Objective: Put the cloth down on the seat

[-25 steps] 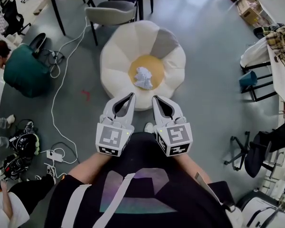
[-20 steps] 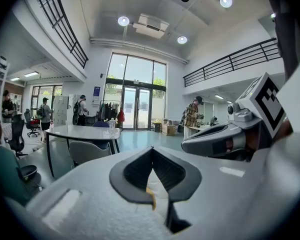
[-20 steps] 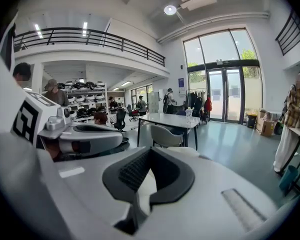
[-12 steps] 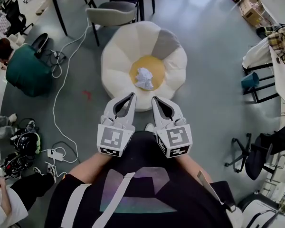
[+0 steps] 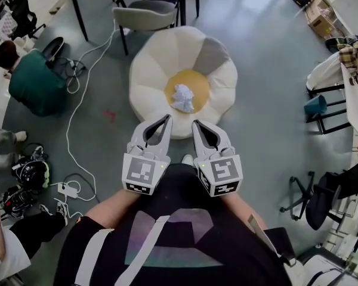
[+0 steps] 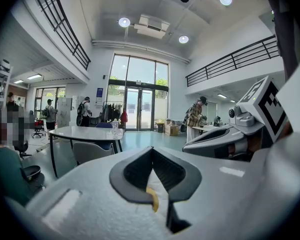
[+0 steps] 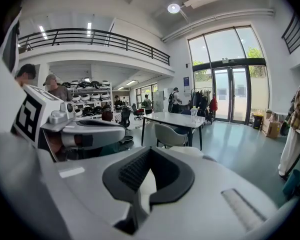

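Hovering near my waist: left gripper [image 5: 166, 119], right gripper [image 5: 196, 124] both closed tight, empty. Cloth [image 5: 182, 97] lies on seat [image 5: 158, 64]; I judge placement done, next only back off.

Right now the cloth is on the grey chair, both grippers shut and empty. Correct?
No. The cloth lies on the yellow centre of the round white seat, as the head view shows. Left gripper and right gripper are shut and empty.

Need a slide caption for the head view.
Cloth lies on the seat; left hand-held gripper and right hand-held gripper shut, empty.
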A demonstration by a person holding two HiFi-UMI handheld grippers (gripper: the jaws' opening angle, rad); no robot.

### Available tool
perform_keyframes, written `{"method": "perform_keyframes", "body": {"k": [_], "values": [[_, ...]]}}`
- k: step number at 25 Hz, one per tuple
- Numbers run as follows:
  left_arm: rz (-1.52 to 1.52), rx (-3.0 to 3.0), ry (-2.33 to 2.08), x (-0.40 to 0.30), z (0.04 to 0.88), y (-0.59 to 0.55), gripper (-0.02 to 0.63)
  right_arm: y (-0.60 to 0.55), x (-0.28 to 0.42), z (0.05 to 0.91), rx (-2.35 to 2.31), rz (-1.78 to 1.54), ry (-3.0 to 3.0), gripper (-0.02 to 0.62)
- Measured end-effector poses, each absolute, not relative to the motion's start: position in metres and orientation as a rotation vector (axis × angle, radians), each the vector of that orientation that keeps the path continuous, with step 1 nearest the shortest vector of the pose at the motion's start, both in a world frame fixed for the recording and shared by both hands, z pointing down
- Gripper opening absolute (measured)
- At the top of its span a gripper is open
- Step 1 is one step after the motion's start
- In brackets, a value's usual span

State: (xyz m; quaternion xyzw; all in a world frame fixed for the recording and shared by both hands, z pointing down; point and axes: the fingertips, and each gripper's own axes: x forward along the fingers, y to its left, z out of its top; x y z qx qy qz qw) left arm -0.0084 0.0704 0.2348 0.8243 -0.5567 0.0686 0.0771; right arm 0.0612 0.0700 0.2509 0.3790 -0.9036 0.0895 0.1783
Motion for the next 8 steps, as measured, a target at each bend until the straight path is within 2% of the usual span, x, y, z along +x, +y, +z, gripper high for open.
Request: {"method": "perform_keyframes", "body": {"k": [8], "values": [[0.201,2.469,-1.664,-0.0098,0.2359,0.0712,-0.002,0.072,0.0564,0.2531,1.054,0.253,-2.554,0.0]]}}
